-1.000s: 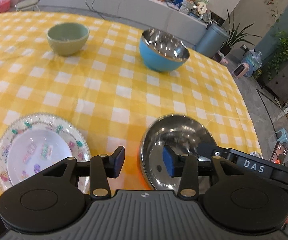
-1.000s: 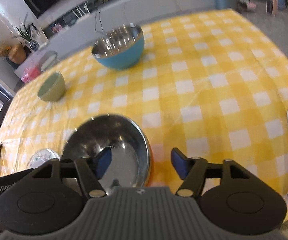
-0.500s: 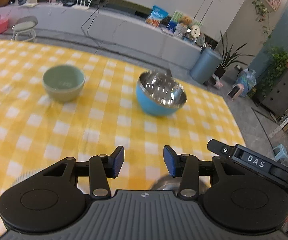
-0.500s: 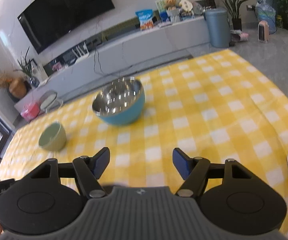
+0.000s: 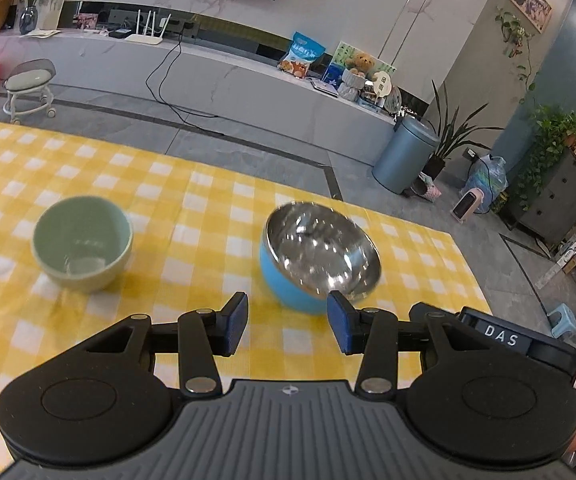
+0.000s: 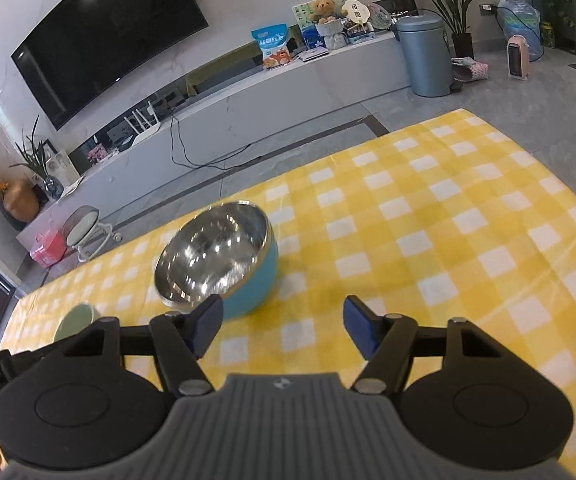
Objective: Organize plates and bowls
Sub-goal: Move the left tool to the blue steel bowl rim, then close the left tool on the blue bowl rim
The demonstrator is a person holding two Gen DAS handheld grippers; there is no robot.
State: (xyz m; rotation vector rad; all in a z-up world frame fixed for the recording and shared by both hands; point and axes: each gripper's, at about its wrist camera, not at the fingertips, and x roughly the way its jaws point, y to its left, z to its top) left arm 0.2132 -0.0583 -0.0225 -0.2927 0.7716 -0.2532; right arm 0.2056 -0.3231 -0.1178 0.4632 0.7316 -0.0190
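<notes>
Both grippers hovered empty: left gripper (image 5: pixel 287 322) parted, right gripper (image 6: pixel 283 328) closing, blue bowl (image 5: pixel 317 255) just ahead; green bowl (image 5: pixel 82 243) leftward.

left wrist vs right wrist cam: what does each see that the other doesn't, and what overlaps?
Left wrist only: the green bowl's full empty interior, the framed picture high on the wall, the grey cabinet.

Right wrist only: the whole TV, the table's right-hand checked stretch.

Both: the blue steel-lined bowl, the grey bin, the teddy bear, each view's own empty claw; the right one is closing.
</notes>
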